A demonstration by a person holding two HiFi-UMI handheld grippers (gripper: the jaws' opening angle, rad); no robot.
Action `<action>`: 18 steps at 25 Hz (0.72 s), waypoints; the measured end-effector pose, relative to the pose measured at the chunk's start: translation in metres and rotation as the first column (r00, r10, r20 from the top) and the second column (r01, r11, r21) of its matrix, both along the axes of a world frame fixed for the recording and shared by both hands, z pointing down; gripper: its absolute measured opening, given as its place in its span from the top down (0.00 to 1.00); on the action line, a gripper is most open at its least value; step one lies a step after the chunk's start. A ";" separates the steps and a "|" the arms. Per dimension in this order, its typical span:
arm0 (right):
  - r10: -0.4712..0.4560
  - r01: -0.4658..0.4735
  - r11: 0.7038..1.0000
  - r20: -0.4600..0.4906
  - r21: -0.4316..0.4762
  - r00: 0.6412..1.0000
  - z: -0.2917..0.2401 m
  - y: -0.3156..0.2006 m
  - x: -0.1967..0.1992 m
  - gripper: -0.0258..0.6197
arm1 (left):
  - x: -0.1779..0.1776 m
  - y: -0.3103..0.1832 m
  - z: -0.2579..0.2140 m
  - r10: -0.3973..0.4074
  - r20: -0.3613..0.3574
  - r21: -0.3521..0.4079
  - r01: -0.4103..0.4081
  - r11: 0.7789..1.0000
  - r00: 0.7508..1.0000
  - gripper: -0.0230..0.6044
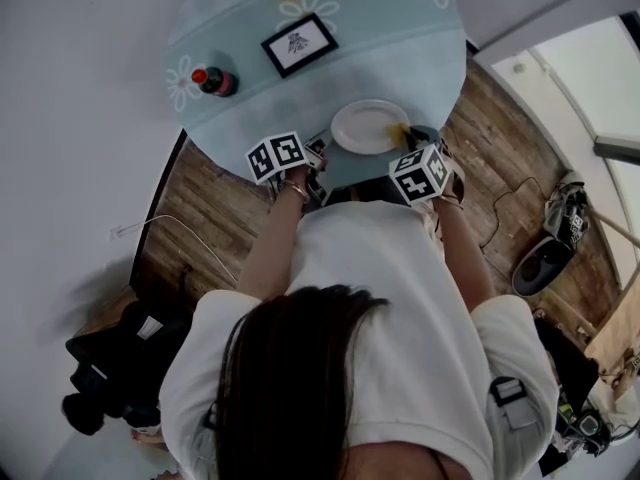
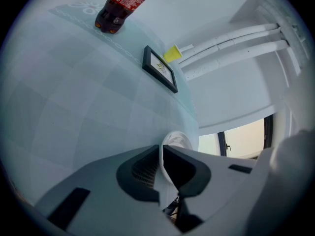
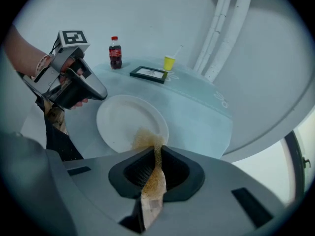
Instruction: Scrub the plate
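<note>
Tan scourer [image 3: 148,144] on white plate [image 3: 123,119] (rim in left gripper [image 2: 161,154])

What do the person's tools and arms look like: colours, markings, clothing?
The left tool and right tool: grey bodies, black ribbed pads, each carrying a white cube with black square markers. White short-sleeved shirt; bracelet on left wrist.

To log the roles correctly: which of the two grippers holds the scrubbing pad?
The right gripper: its jaws pinch the brown scouring pad, whose tip reaches the white plate. The left gripper's jaws clamp the plate's rim instead.
</note>
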State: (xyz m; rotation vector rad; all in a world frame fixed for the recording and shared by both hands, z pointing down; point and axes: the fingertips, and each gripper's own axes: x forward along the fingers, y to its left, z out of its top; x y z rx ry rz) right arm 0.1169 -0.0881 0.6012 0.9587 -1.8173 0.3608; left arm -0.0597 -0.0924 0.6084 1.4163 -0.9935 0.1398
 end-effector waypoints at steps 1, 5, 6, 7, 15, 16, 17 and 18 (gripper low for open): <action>0.005 -0.005 1.000 0.000 0.000 1.000 0.000 -0.003 0.002 0.87 | 0.000 0.000 0.001 0.001 0.003 -0.001 -0.001 1.000 1.000 0.91; 0.002 -0.002 1.000 -0.006 0.004 1.000 0.001 -0.013 0.007 0.87 | -0.001 -0.003 0.002 -0.010 0.011 -0.003 0.010 1.000 1.000 0.91; -0.001 0.001 1.000 -0.008 0.004 1.000 0.001 -0.015 0.007 0.87 | -0.002 -0.004 0.003 -0.016 0.011 -0.004 0.016 1.000 1.000 0.91; 0.000 0.000 1.000 -0.008 0.006 1.000 0.001 -0.018 0.007 0.87 | -0.003 -0.005 0.003 -0.023 0.010 -0.004 0.023 1.000 1.000 0.91; -0.006 0.007 1.000 -0.007 0.030 1.000 -0.001 -0.052 0.003 0.87 | -0.013 -0.013 0.004 -0.068 0.033 0.007 0.067 0.998 0.997 0.91; -0.009 0.009 0.999 -0.006 0.031 1.000 -0.001 -0.056 0.002 0.87 | -0.014 -0.014 0.004 -0.075 0.035 0.012 0.075 0.997 0.997 0.91; -0.011 0.011 1.000 -0.004 0.029 1.000 0.000 -0.059 0.002 0.87 | -0.015 -0.015 0.004 -0.082 0.036 0.014 0.082 0.997 0.996 0.91; -0.014 0.015 1.000 -0.003 0.027 1.000 0.001 -0.062 0.001 0.87 | -0.017 -0.014 0.004 -0.090 0.035 0.015 0.090 0.996 0.995 0.91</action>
